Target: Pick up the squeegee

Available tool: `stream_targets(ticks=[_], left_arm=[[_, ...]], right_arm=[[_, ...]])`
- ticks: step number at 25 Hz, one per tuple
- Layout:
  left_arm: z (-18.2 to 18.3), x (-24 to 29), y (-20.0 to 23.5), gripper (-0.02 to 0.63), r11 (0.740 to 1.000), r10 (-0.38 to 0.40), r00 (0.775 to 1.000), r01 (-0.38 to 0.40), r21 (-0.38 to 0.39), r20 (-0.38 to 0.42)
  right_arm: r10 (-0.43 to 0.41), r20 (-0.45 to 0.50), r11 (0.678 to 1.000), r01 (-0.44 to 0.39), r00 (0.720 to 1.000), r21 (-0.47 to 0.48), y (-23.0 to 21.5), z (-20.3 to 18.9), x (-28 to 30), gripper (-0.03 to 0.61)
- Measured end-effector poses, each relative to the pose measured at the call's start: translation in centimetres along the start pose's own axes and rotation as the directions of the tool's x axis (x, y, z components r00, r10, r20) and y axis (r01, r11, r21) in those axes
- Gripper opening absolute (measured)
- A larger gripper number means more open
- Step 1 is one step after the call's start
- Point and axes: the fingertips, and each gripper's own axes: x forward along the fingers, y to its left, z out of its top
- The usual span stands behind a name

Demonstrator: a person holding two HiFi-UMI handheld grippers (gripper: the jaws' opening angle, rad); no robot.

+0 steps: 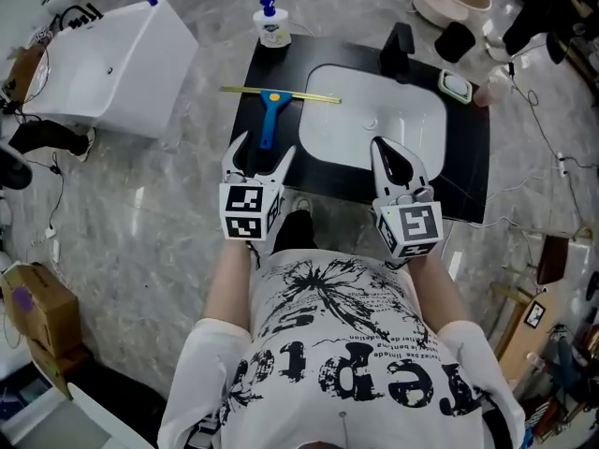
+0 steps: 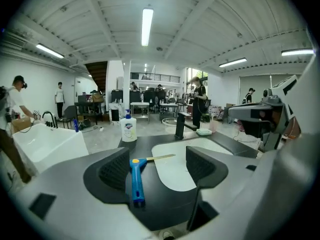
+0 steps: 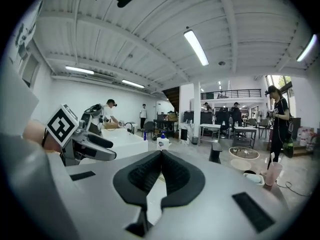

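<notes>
The squeegee [image 1: 270, 110] lies on the black counter [image 1: 245, 110] left of the white basin, blue handle toward me, thin yellow blade [image 1: 281, 94] across the far end. In the left gripper view the squeegee [image 2: 136, 176] lies ahead between the jaws, handle end closest. My left gripper [image 1: 259, 157] stands open at the counter's near edge, just short of the handle. My right gripper [image 1: 394, 160] is shut with nothing in it, over the basin's near rim; its pads [image 3: 161, 176] meet in the right gripper view.
A white basin [image 1: 374, 120] is set in the counter, with a black faucet [image 1: 396, 49] behind it. A soap bottle [image 1: 271, 23] stands at the far left corner, a small soap dish [image 1: 456, 86] at the far right. A white tub [image 1: 112, 68] stands to the left on the floor.
</notes>
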Motion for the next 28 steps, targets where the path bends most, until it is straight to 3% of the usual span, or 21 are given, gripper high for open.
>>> stream_targets(ticks=[10, 17, 23, 28], left_arm=[[-5.7, 12.8, 8.7, 0.341, 0.992, -0.091, 0.971, 0.070, -0.101, -0.221], [-9.9, 18.5, 10.8, 0.341, 0.987, -0.118, 0.906, 0.062, -0.149, -0.408], [-11.3, 20.9, 10.9, 0.341, 0.976, -0.138, 0.874, 0.039, -0.216, -0.467], [-12.4, 21.3, 10.8, 0.295, 0.996, -0.035, 0.864, -0.010, -0.087, -0.502]], right_arm=[[-0.065, -0.119, 0.998, 0.066, 0.991, 0.009, -1.4, -2.4, 12.4, 0.015], [-0.087, -0.164, 0.996, 0.092, 0.983, 0.022, -2.2, -3.9, 16.6, 0.015], [-0.090, -0.176, 0.995, 0.097, 0.980, 0.032, -3.0, -4.4, 18.6, 0.015], [-0.082, -0.174, 0.995, 0.090, 0.981, 0.037, -3.1, -4.5, 18.7, 0.015]])
